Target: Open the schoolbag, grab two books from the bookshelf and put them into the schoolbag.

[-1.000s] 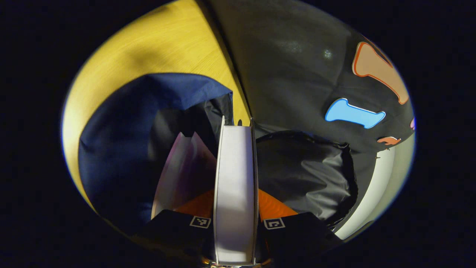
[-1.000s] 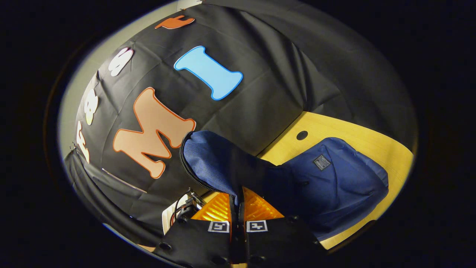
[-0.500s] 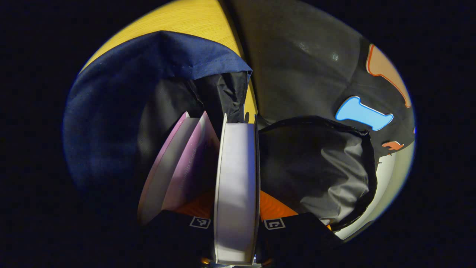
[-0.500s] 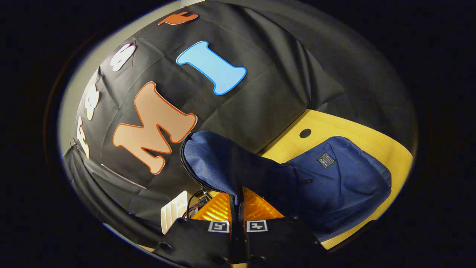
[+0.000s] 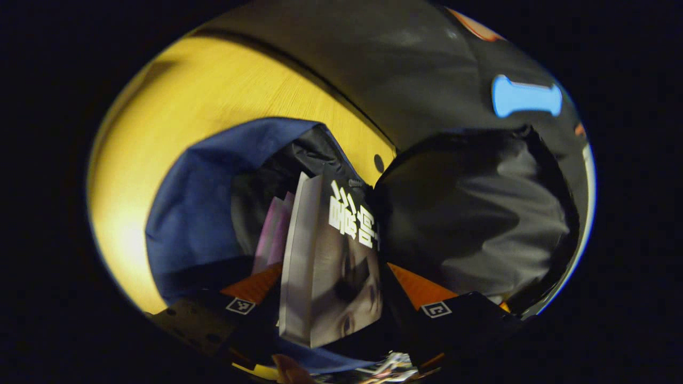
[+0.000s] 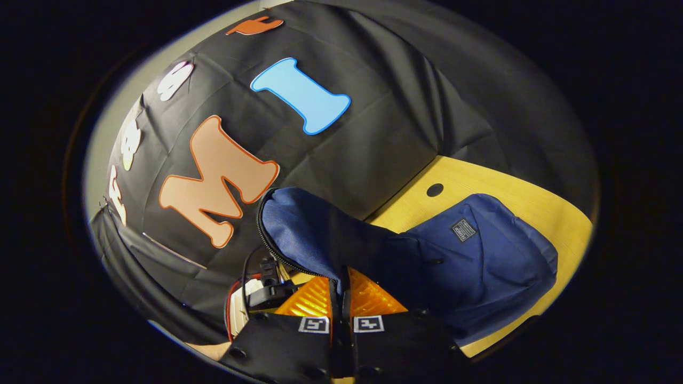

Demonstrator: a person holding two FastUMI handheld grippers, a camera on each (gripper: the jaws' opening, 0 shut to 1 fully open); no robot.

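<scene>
The blue schoolbag (image 5: 192, 213) lies open on the yellow table. A book with a dark printed cover (image 5: 331, 266) stands tilted in its mouth, beside a purple book (image 5: 272, 234) deeper inside. My left gripper (image 5: 335, 277) is open, its fingers spread wider than the dark book between them. In the right gripper view the schoolbag (image 6: 480, 256) lies to the right, and my right gripper (image 6: 340, 290) is shut on its flap (image 6: 309, 229), holding it lifted. The flap's dark lining (image 5: 480, 213) hangs to the right in the left gripper view.
The yellow table (image 6: 464, 181) has a round cable hole (image 6: 435, 190) near the black cloth wall behind the bag. Bare tabletop (image 5: 176, 106) stretches beyond the bag in the left gripper view.
My left gripper has opened and let go of the book, which now leans in the bag with its cover showing. The left gripper pulled back and turned. My right gripper still holds the flap up.
</scene>
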